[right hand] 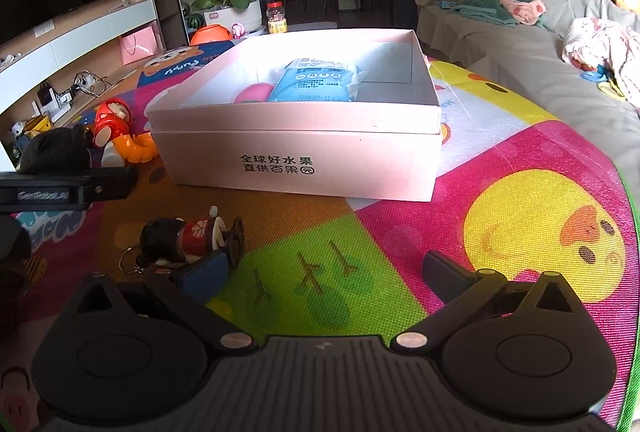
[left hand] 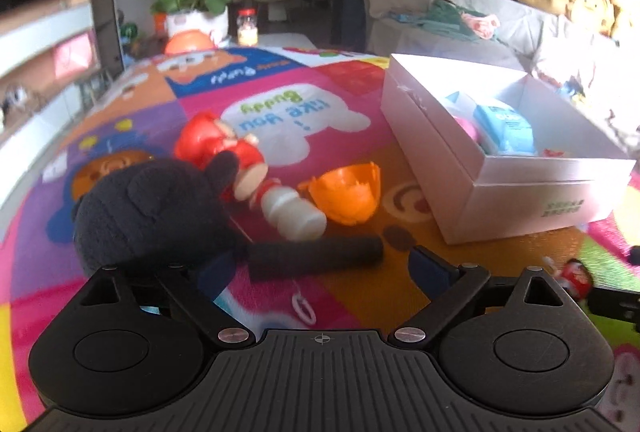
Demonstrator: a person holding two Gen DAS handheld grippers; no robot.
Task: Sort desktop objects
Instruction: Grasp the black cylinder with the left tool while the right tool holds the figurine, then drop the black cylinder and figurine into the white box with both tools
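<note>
Left gripper [left hand: 324, 268] wide apart, nothing held; right gripper [right hand: 328, 272] wide apart too, over the bright mat [right hand: 520, 171]. Soft black plush toy [left hand: 148, 211] just beside the left finger, by the red plastic doll [left hand: 216, 143]. Probably light and squashy; best pinched around its fat middle, then dropped in the white cardboard box [left hand: 472, 167].

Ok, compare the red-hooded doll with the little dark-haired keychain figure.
The red-hooded doll wears a bright red hood; the keychain figure has dark hair. The doll lies in the toy pile left of the white box; the figure lies alone before it, beside the right gripper. Only the figure shows a ring. Both lie toppled on the mat.
</note>
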